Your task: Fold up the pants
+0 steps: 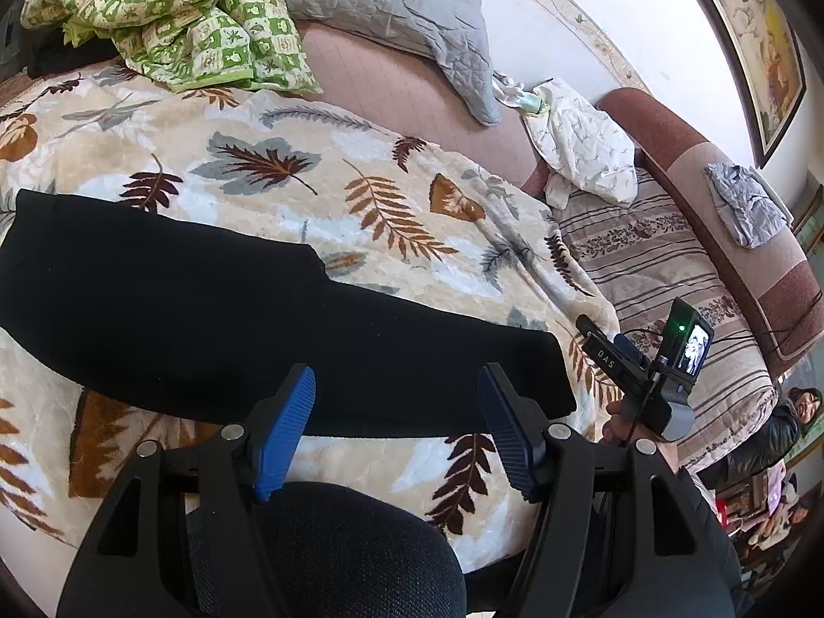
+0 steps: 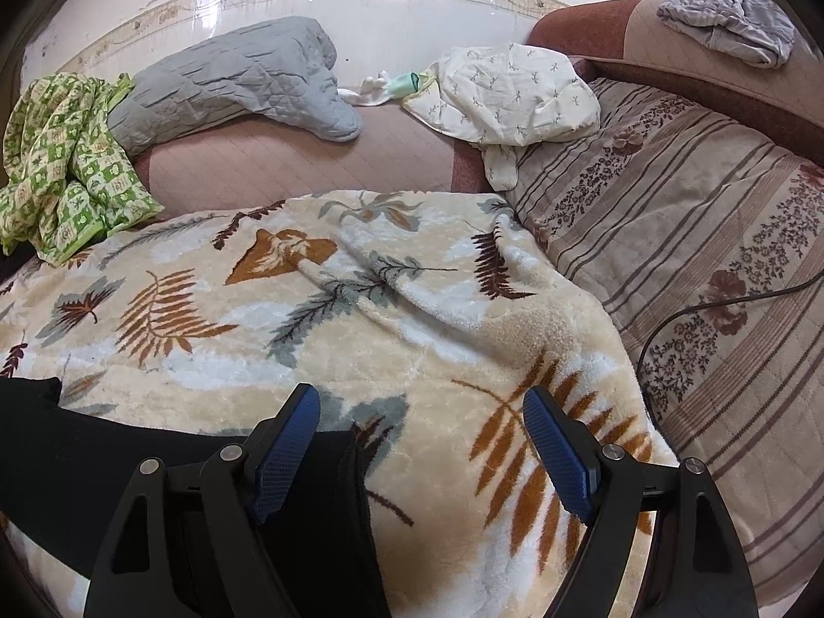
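Black pants (image 1: 206, 309) lie flat and long on a cream blanket with a leaf print (image 1: 360, 190), folded lengthwise with the legs stacked. My left gripper (image 1: 396, 386) hovers open just over the near edge of the pants, nothing between its blue pads (image 1: 288, 427). In the right wrist view the leg end of the pants (image 2: 129, 458) reaches in from the left. My right gripper (image 2: 422, 412) stands open above that end and the blanket (image 2: 412, 309), holding nothing. The right gripper (image 1: 618, 360) also shows in the left wrist view, past the hem.
A green checked quilt (image 1: 170, 15) and a grey quilted pillow (image 1: 391, 5) lie at the back. A white printed cloth (image 2: 504, 92) and a grey garment (image 2: 731, 20) rest on the striped sofa (image 2: 695, 237). A black cable (image 2: 721, 309) crosses the sofa. A person (image 1: 772, 427) sits at far right.
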The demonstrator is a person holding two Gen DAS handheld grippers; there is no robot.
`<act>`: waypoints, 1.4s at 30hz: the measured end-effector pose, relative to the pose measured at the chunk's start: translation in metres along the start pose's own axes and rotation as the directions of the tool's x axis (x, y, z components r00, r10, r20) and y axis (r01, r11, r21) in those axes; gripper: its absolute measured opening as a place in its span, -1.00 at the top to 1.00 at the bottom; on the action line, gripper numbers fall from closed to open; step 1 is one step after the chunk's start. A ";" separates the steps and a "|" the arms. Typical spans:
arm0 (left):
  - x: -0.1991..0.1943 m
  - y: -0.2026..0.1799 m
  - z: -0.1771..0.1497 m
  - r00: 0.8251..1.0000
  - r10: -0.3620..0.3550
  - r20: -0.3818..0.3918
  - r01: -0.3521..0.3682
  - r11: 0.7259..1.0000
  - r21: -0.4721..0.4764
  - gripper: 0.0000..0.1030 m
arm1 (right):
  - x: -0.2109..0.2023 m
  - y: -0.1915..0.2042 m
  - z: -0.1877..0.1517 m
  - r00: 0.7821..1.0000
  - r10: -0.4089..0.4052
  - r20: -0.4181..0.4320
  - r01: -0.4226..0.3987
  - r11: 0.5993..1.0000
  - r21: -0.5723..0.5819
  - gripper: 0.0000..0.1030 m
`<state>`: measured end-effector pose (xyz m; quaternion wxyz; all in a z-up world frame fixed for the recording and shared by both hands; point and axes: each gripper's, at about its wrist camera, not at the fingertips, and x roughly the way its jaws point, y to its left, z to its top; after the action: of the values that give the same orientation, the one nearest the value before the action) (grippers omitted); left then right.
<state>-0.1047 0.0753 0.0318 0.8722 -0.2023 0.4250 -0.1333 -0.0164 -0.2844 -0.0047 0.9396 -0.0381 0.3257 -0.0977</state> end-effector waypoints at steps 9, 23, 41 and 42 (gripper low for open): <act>-0.017 0.008 0.011 0.998 -0.006 0.059 0.010 0.997 -0.071 -0.26 | -0.010 -0.015 0.004 0.996 0.076 0.054 -0.081 0.993 0.092 -0.60; 0.033 -0.013 0.072 0.997 0.013 0.078 -0.013 1.000 -0.006 -0.36 | -0.024 0.011 0.002 0.908 0.418 -0.027 -0.415 0.889 -0.193 -0.57; 0.075 0.011 0.083 0.996 -0.055 0.069 0.062 0.992 -0.111 -0.37 | 0.048 0.024 -0.027 0.875 0.373 -0.308 -0.460 0.837 -0.295 0.92; 0.075 0.012 0.083 0.996 -0.057 0.069 0.064 0.992 -0.112 -0.37 | 0.057 0.018 -0.031 0.876 0.368 -0.311 -0.454 0.847 -0.277 0.93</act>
<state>0.0077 0.0752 0.0207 0.8681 -0.2691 0.3969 -0.1283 0.0107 -0.2787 -0.0660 0.8696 -0.1170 0.4517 0.1615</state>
